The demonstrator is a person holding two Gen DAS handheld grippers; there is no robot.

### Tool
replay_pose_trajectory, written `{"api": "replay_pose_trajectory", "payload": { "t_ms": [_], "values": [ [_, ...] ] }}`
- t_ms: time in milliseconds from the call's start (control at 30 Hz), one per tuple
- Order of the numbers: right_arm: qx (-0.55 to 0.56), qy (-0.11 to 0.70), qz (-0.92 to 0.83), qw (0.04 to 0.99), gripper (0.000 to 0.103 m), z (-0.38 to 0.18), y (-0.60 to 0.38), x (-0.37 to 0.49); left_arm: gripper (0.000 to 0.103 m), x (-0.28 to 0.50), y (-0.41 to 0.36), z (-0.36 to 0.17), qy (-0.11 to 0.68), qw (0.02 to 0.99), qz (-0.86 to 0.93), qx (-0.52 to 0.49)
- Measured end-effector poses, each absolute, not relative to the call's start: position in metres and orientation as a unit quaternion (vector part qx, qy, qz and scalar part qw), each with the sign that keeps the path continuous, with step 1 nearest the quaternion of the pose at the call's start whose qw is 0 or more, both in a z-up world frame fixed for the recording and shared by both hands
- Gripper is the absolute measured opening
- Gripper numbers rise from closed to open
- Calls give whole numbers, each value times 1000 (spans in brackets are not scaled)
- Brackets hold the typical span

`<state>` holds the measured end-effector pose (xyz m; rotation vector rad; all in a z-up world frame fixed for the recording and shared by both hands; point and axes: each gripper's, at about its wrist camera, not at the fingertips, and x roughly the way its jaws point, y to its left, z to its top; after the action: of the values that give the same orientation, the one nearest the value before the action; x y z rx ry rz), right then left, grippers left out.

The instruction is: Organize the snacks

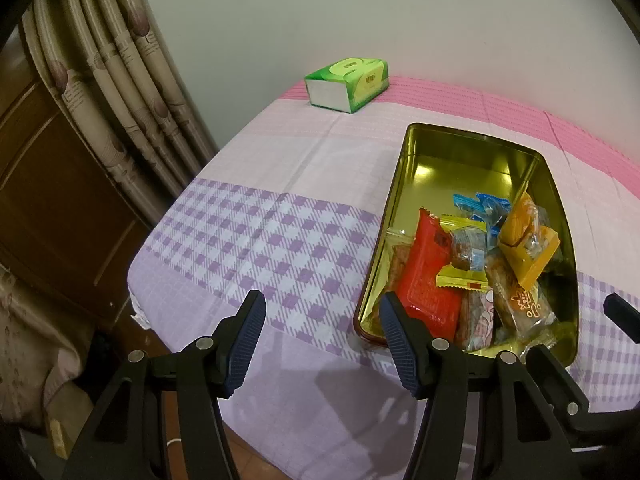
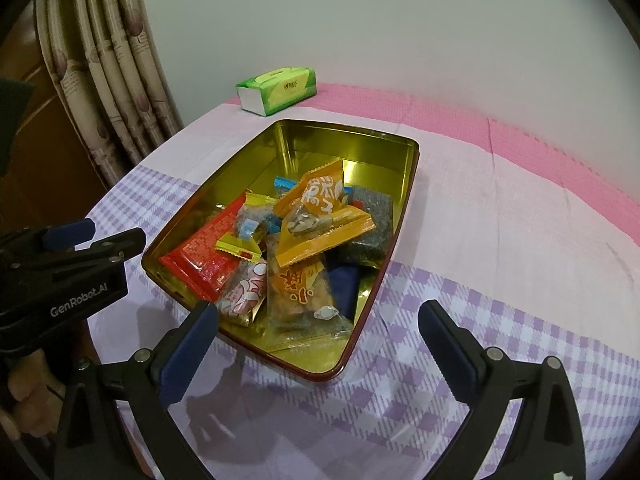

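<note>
Nearest the cameras, the left gripper (image 1: 322,336) hangs with its jaws spread and nothing between them, just short of the near left corner of the tin; the right gripper (image 2: 318,332) likewise has its jaws spread wide and empty, poised over the near rim; a hand (image 2: 24,404) of the person shows at the edge of the right wrist view, below the left gripper's body; just beyond the fingertips sits the gold tin box (image 2: 280,136) on the checked purple-and-pink cloth (image 1: 248,232) that covers the surface; the snacks are heaped in the tin's near half: a red packet (image 2: 204,260) at the left, a small yellow-edged sweet (image 2: 240,246) lying on it, an orange packet (image 2: 320,224) on top of the heap, a dark packet (image 2: 372,216) to the right, blue wrappers (image 1: 486,204) behind; the far half of the tin is bare metal; no snack lies loose on the cloth in either view, so gathering looks done as far as can be seen, and what may be left is tidying the jumble or closing the tin, though no lid is visible; farthest off, a green tissue pack (image 1: 348,84) stands near the wall, with a curtain (image 1: 120,100) at the left
</note>
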<state>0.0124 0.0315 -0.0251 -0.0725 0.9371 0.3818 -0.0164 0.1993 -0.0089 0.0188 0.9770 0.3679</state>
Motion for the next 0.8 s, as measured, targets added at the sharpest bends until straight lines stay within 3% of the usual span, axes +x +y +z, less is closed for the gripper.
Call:
{"api": "replay_pose_trajectory", "payload": {
  "t_ms": [800],
  "values": [
    [-37, 455, 185, 870, 99, -30, 33, 11, 60, -15, 204, -9, 466, 870, 162, -4]
  ]
}}
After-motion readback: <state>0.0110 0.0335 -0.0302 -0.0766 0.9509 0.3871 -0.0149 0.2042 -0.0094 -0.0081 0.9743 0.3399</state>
